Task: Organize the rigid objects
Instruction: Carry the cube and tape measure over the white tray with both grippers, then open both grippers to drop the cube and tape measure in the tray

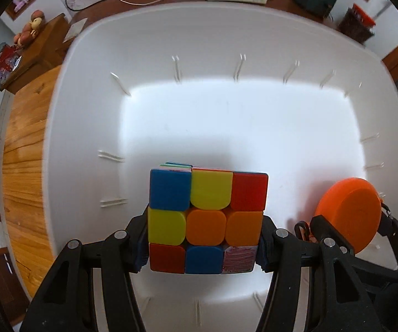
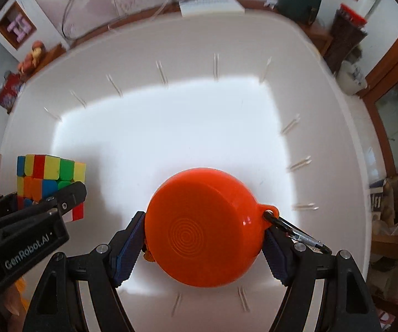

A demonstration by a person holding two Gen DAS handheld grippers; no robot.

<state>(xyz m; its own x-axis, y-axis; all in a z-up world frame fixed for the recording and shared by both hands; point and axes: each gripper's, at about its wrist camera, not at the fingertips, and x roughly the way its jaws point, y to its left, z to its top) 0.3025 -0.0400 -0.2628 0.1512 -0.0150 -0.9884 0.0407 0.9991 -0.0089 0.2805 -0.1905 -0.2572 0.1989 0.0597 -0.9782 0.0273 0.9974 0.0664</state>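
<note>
Left tool [image 1: 203,244] grips the cube [image 1: 206,218], right tool [image 2: 203,244] the orange disc [image 2: 203,229]; lower both apart, probably near the bin [image 1: 199,41] floor, before releasing

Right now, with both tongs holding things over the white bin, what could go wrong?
The puzzle cube is pinched only along its lower side faces by the left tongs, so it could twist or slip out.

The orange round case is curved and smooth; the right tongs may lose it on release, letting it roll.

Both tongs sit close together in the white bin and might bump each other.
</note>
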